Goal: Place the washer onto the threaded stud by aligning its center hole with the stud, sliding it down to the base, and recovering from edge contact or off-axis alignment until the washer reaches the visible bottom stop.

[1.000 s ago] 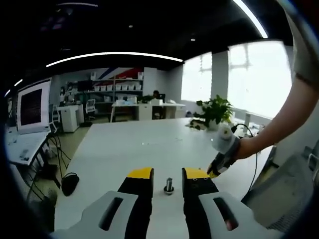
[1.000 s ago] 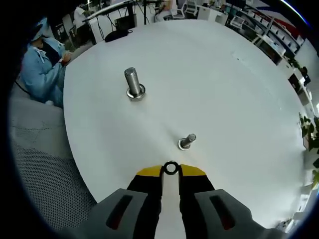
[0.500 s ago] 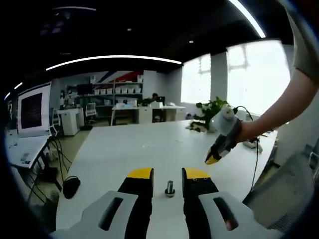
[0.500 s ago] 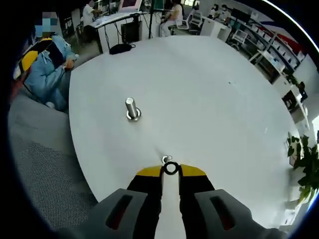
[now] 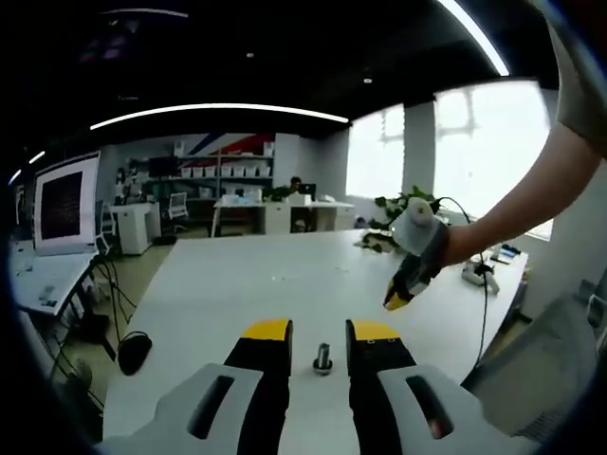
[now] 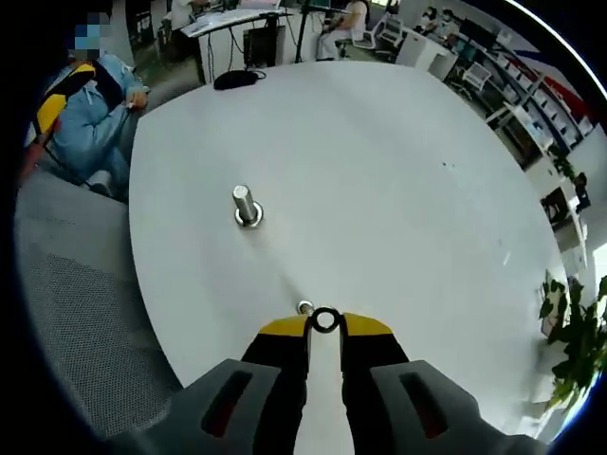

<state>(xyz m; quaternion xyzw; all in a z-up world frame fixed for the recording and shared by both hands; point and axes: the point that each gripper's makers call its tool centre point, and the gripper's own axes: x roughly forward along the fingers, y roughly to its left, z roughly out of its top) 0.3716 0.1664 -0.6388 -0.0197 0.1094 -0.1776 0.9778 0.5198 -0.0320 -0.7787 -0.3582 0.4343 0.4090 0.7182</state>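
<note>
- My right gripper (image 6: 324,327) holds the washer (image 6: 324,320) pinched by its rim between narrow jaws, above the white table (image 6: 379,190).
- The small stud (image 6: 304,307) stands just beside the washer, partly hidden behind the jaw tip.
- A larger stud (image 6: 245,206) stands well apart, further along the table.
- My left gripper (image 5: 321,332) stands with its jaws parted and holding nothing, the small stud between them, untouched.
- Risk: the hole sits off the stud's axis; lowering now would likely land the rim on the stud's tip.
- Risk: the thin rim grip could let the washer tilt or slip on contact.
</note>
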